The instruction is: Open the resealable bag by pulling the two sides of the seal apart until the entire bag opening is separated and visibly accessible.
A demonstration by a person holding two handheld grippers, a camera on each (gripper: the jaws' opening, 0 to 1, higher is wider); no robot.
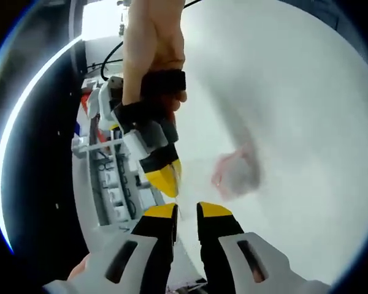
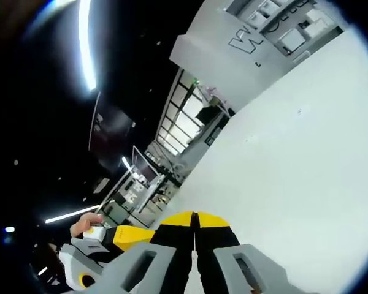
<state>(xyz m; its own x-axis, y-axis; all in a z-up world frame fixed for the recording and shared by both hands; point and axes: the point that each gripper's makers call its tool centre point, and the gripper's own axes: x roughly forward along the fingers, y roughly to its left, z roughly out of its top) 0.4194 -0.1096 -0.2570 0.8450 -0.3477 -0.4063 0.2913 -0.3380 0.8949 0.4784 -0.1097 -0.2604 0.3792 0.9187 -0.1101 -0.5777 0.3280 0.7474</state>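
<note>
The clear resealable bag [image 1: 236, 174] shows as a blurred, faintly pink film over the white table. One thin edge of it runs toward the grippers. My right gripper [image 1: 167, 180], held by a hand [image 1: 150, 49], comes down from above with its yellow tips together at that edge. My left gripper [image 1: 188, 211] stands just below it, its jaws a narrow gap apart, with the bag's edge at the gap. In the right gripper view my right gripper [image 2: 194, 218] has its jaws pressed shut; the film between them is too thin to make out. The left gripper [image 2: 132, 234] sits close at its lower left.
The white table [image 1: 294, 122] spreads to the right. At its left edge stands a white rack [image 1: 110, 177] with cables and parts. In the right gripper view the white table [image 2: 294, 153] runs on toward shelving and a white wall [image 2: 233, 49], with dark room and strip lights beyond.
</note>
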